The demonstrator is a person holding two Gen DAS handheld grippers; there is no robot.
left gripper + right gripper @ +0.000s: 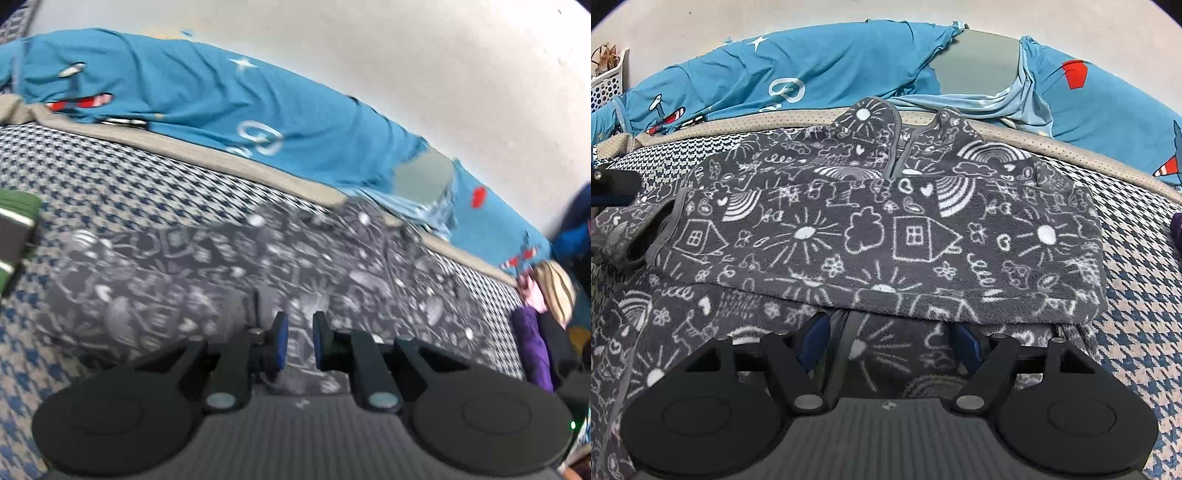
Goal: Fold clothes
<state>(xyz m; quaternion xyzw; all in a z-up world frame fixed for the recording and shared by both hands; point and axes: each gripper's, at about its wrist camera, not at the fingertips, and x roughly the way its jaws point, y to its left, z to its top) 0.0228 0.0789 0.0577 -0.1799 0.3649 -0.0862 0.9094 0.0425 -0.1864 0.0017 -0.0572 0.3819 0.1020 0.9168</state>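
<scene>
The fleece (886,236) lies on the checked bed (1137,280), one sleeve folded across its chest, collar at the far edge by the blue sheet (827,66). The right gripper (890,332) is spread wide over the near hem; the left gripper (300,338) hovers with a narrow gap, holding nothing. For any further fold, pinch both layers and keep edges square.
</scene>
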